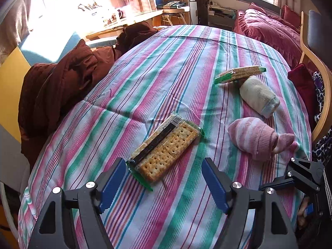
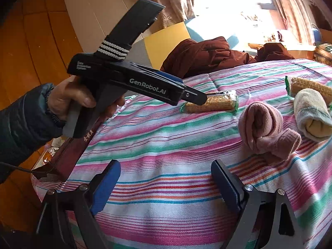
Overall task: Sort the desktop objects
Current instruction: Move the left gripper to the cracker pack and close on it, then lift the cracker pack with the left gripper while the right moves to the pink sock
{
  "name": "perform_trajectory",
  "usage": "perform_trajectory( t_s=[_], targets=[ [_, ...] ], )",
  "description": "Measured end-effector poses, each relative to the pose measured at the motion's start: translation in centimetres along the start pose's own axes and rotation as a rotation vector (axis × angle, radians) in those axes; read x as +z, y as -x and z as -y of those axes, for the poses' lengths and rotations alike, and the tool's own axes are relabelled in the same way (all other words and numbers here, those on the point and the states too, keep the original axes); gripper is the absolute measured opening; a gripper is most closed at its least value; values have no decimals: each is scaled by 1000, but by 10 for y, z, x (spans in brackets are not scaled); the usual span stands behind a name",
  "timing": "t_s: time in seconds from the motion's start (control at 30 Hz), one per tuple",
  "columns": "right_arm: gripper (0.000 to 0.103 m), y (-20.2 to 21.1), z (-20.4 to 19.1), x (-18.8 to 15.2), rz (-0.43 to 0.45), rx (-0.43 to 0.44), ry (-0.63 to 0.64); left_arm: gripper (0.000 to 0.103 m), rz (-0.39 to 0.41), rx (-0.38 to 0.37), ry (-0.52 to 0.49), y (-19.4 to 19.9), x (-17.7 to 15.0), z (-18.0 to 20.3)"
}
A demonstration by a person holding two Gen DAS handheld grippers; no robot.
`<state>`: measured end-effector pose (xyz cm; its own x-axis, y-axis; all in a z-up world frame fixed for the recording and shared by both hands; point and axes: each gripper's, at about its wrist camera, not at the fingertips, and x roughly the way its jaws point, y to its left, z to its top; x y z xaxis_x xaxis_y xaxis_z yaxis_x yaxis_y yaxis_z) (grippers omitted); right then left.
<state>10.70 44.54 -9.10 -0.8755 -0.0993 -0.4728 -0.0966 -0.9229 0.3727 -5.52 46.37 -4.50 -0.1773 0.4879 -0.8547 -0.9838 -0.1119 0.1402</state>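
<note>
Striped cloth: a pink, green, blue and white striped cotton tablecloth (image 1: 166, 62) is covering the round table and filling most of both frames.
Left gripper: the black left gripper with blue pads (image 1: 164, 183) is sitting at the bottom centre of the left wrist frame, its jaws standing wide apart and holding nothing.
Near crackers: a clear-wrapped flat packet of square crackers with green ends (image 1: 166, 147) is lying on the cloth just above and between the blue pads.
Far crackers: a second green-edged cracker packet (image 1: 239, 73) is leaning on a rolled cream sock (image 1: 257, 97) at the upper right.
Pink sock: a rolled pink striped sock (image 1: 257, 138) is resting on the cloth at the right, apart from the cream roll.
Right gripper: the black right gripper (image 2: 166, 183) is hanging open and empty at the bottom of the right wrist frame.
Hand: a hand in a dark blue sleeve (image 2: 68, 99) is gripping the left tool's handle at the left of that frame.
Brown fabric: a dark brown bundle (image 1: 62, 87) is lying past the table's left edge.
</note>
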Motion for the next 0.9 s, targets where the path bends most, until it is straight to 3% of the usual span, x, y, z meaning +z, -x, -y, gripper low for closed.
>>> perform_trajectory(
  t_s=[0.6,0.9],
  targets=[
    [94,1,0,0,-1,39,1,78,-55,-56,-145,-32,19,2],
    [96,1,0,0,-6,48,3,79,-85,-91,-93,-52,16,-7]
  ],
)
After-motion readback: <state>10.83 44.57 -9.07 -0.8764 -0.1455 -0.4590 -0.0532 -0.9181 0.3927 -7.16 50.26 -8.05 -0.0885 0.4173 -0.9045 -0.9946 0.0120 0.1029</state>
